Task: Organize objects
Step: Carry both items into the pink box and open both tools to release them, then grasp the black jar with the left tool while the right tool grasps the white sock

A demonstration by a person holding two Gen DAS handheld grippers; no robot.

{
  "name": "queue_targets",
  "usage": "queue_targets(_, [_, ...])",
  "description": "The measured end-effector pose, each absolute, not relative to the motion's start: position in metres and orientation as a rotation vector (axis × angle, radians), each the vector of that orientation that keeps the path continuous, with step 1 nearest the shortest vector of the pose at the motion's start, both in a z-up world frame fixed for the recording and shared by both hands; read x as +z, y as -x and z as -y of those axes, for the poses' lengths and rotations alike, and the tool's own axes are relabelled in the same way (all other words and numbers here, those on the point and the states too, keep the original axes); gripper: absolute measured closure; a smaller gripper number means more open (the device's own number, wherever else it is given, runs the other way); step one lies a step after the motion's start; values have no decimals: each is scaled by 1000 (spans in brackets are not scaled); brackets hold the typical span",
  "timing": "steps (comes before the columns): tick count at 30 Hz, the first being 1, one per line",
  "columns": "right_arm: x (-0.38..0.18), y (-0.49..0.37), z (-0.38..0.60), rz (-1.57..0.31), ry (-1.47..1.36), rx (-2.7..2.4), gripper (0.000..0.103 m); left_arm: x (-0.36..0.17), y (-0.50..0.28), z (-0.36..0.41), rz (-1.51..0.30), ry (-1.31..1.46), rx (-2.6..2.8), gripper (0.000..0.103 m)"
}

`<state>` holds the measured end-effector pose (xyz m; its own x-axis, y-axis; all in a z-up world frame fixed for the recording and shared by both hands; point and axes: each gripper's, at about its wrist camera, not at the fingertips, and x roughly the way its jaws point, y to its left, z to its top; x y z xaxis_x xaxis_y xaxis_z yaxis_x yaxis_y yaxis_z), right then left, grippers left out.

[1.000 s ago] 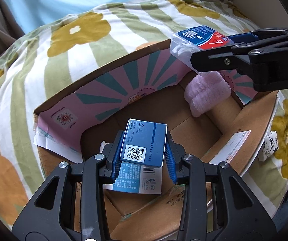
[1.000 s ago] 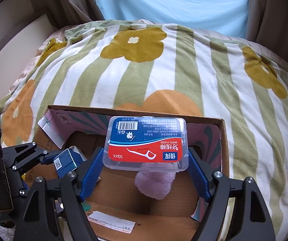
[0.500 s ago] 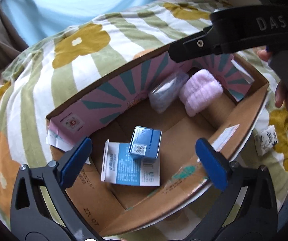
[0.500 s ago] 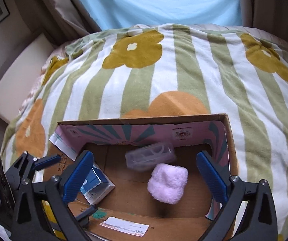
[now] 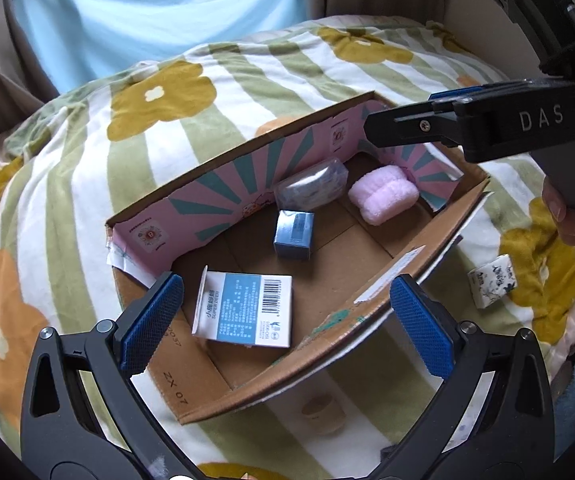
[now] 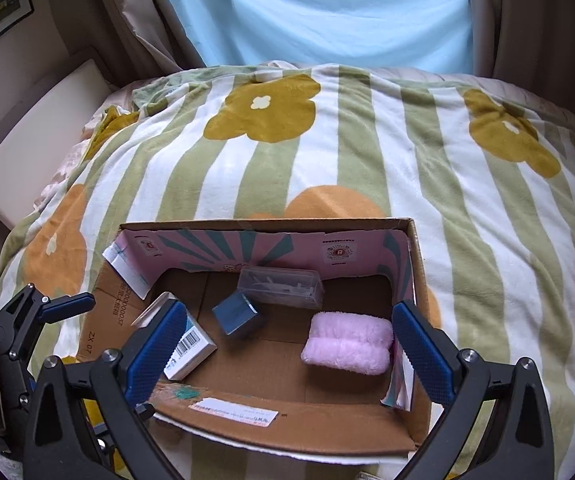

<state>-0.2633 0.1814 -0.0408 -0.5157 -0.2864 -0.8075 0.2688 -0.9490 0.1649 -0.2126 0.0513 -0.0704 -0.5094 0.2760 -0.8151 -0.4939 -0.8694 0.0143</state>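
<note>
Risks: loose items outside box

Left claw (image 5: 287, 324) wide, empty; right claw (image 6: 287, 348) likewise. Blue carton (image 5: 294, 235), floss case (image 6: 280, 287), pink puff (image 6: 347, 348) lie inside cardboard box (image 5: 387, 292). Patterned packet (image 5: 491, 280) outside: I may shove it across soft blanket (image 6: 327, 152).

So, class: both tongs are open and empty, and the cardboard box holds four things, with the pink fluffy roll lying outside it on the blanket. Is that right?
Not quite. The pink fluffy roll lies inside the cardboard box, near its right wall, as the right wrist view shows. The rest stands: the left tongs and right tongs are open and empty.
</note>
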Motion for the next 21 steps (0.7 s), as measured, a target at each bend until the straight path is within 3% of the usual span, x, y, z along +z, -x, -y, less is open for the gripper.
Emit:
queue_targets(10, [-5,203,-199,28,-1186,-2485,0,-36,168,-33,-318,1136,2404,0])
queue_targets(21, [12,116,-209,-109,-1094,-2381,0,-12,99,-21,-463,1057,2317,0])
